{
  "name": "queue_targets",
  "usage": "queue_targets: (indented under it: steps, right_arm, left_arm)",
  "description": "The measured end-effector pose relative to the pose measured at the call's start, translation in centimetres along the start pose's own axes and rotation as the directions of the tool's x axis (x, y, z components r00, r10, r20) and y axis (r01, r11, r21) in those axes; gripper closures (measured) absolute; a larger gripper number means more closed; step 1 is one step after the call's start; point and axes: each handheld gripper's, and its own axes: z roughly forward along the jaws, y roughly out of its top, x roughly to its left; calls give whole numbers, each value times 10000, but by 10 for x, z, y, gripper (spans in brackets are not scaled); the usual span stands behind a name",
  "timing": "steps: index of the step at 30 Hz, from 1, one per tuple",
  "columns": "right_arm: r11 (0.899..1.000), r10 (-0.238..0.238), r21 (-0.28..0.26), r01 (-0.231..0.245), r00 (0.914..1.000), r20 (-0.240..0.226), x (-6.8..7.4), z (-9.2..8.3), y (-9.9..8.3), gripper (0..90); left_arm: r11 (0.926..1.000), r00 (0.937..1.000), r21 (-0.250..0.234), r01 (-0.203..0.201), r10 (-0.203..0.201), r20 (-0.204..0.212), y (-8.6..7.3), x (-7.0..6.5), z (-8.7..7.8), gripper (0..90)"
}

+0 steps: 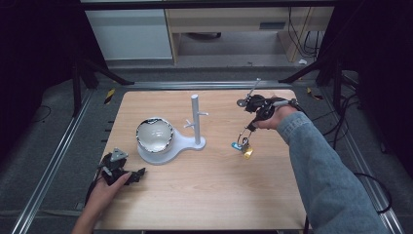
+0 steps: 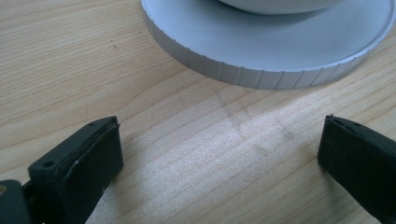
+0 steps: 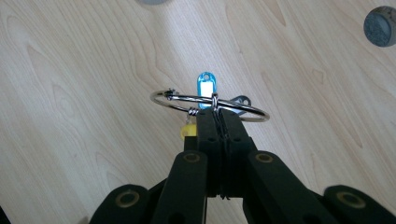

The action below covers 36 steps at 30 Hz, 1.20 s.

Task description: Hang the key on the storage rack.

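**Right gripper clamped on one key ring**

High view: right gripper (image 1: 249, 127) right of white stand (image 1: 197, 127), pinching key ring (image 1: 242, 138) above table (image 1: 204, 195); one blue tag (image 1: 235, 145), one yellow tag (image 1: 248, 153) dangling below. Left gripper (image 1: 138, 174) just before stand.

Left gripper view: jaws wide apart, holding nothing, facing stand base (image 2: 261, 60).

Right gripper view: jaws closed on ring (image 3: 210, 103); blue tag (image 3: 205, 88) beyond.
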Motion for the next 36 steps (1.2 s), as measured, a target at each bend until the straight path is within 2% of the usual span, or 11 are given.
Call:
queue_targets:
  steps: [17,27,36]
  right_arm:
    - [9985,-172,511,169,9998,47,2,-8,16,888]
    - [9957,-435,819,426,9990,92,6,-25,30,888]
    - [9955,-592,753,574,9980,230,11,-40,41,887]
  left_arm:
    - [10000,10000,1,-19,19,-4,0,0,0,0]
    - [10000,10000,10,-19,19,-2,0,0,0,0]
    - [10000,10000,10,-17,17,-1,0,0,0,0]
